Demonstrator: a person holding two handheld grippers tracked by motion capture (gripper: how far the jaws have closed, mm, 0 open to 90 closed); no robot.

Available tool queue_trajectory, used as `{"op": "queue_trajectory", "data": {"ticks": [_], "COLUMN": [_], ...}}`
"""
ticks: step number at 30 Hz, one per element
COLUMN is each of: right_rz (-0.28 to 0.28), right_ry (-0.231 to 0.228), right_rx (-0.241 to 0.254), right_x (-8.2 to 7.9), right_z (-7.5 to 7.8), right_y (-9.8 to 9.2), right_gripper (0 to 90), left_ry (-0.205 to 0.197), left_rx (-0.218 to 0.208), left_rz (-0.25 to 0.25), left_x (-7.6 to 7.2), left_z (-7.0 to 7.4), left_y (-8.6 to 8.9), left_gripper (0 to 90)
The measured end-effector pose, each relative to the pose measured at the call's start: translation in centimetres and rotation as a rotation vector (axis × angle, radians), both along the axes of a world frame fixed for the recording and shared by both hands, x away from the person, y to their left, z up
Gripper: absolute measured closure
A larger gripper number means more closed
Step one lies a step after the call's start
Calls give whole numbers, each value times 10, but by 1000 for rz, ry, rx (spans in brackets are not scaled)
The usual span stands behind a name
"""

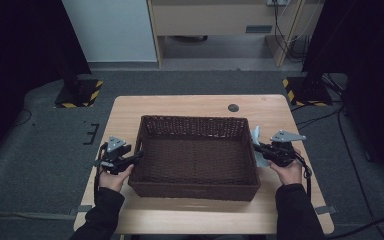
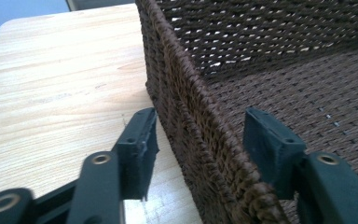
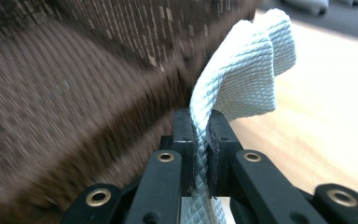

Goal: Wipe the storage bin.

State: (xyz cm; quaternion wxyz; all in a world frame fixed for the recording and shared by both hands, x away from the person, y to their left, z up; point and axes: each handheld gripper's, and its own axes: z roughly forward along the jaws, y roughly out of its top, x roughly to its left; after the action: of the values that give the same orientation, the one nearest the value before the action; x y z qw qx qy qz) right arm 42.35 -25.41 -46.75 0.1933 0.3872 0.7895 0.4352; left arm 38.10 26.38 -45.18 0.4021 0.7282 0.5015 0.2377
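Left gripper (image 2: pixel 198 140) sitting spread wide, one jaw each side of brown basket (image 2: pixel 200 116) wall. Right gripper (image 3: pixel 200 140) pinching pale blue cloth (image 3: pixel 242 79) beside basket.

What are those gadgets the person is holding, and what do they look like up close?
They are two handheld grippers. The left gripper and right gripper are black, each with two flat-faced jaws on hinged arms fixed by brass-coloured rivets. A grey three-cornered plate sits on top of each, and a dark cable trails back toward the person. The person wears dark long sleeves.
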Motion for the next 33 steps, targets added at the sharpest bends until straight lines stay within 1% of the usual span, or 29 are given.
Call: {"op": "queue_trajectory", "data": {"ticks": [1,2,3,5,6,8,9,10,11,12,14,16,17,18,19,20,24,25,26,28,30,31,33], "right_rz": [-5,-9,-11,-13,-11,-15,-21,-23,-30,-26,-32,-18,-6,0,7,12,8,10,11,10,8,3,6], "right_ry": [19,49,63,109,119,138,131,115,94,63,-1,-67,-90,-100,-98,-91,-9,18,29,69,100,117,141], "right_rx": [-16,-30,-43,-78,-103,-109,-100,-90,-68,-44,18,64,72,70,63,55,11,-9,-25,-46,-68,-70,-98], "right_x": [1,3,4,6,7,7,7,6,5,3,-3,-10,-13,-15,-16,-16,-10,-8,-6,-3,0,1,3], "right_z": [-5,-11,-15,-28,-32,-35,-33,-30,-24,-18,-2,13,18,21,22,21,3,-2,-7,-15,-22,-26,-31], "right_y": [0,0,1,4,5,7,7,6,4,2,-3,-6,-7,-7,-7,-7,-5,-4,-3,1,3,5,7], "right_gripper": [845,845,845,845,844,844,844,844,844,844,844,844,845,844,844,845,845,845,845,845,844,844,844], "left_ry": [-6,-8,-9,-11,-7,-4,3,7,13,18,22,22,20,20,17,16,17,19,17,16,13,15,14], "left_rx": [-6,-7,-5,14,14,12,13,16,21,25,4,-4,-10,-11,-7,-7,-3,-10,-15,-20,-15,-15,-14], "left_rz": [-6,-9,-17,-30,-34,-39,-45,-51,-53,-50,-50,-52,-50,-48,-43,-42,-29,-24,-22,-16,-14,-13,-9], "left_x": [-1,-2,-3,-7,-7,-10,-10,-11,-11,-11,-10,-10,-11,-11,-12,-12,-12,-12,-11,-10,-8,-7,-5], "left_z": [1,2,3,4,4,3,2,1,0,-1,-2,-3,-3,-2,-2,-2,-1,-2,-2,-2,-2,-2,-2], "left_y": [0,0,0,-1,-1,0,-1,-1,-2,-2,-1,-2,-2,-3,-4,-4,-6,-6,-5,-5,-6,-6,-6], "left_gripper": [419,416,416,431,437,442,450,470,496,514,542,576,599,630,643,655,684,687,689,693,695,695,695]}}
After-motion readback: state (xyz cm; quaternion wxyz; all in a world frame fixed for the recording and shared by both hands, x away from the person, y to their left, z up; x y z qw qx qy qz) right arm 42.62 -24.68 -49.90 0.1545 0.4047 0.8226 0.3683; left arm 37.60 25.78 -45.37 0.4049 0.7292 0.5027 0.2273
